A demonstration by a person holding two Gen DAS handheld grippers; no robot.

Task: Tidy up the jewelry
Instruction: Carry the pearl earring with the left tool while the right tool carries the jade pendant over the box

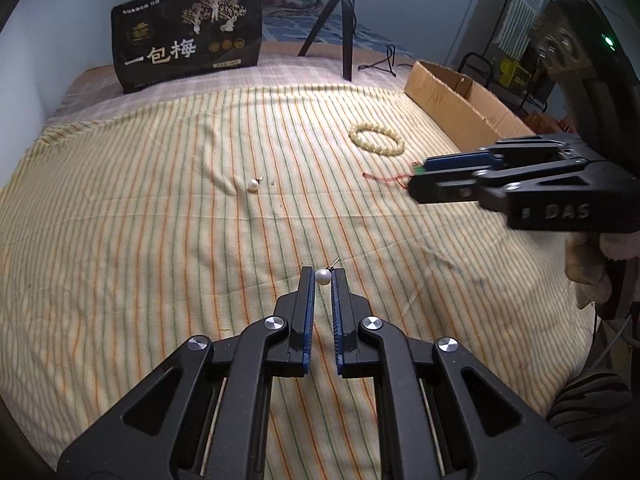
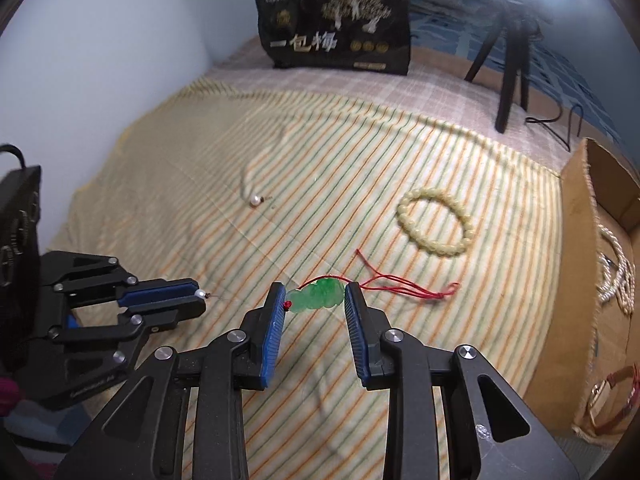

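My left gripper (image 1: 322, 277) is shut on a white pearl earring (image 1: 323, 276) at its fingertips, just above the striped cloth; it also shows in the right wrist view (image 2: 202, 295). My right gripper (image 2: 315, 298) is open, its jaws on either side of a green jade pendant (image 2: 318, 299) with a red cord (image 2: 404, 282) that lies on the cloth. In the left wrist view the right gripper (image 1: 416, 178) hides most of the pendant. A second pearl earring (image 1: 254, 185) and a cream bead bracelet (image 1: 376, 140) lie further out.
A cardboard box (image 2: 592, 280) at the right edge holds a pearl necklace (image 2: 618, 280) and a red-strapped watch (image 2: 612, 396). A black printed bag (image 1: 188, 56) and a tripod (image 1: 344, 20) stand at the back. A wall runs along the left.
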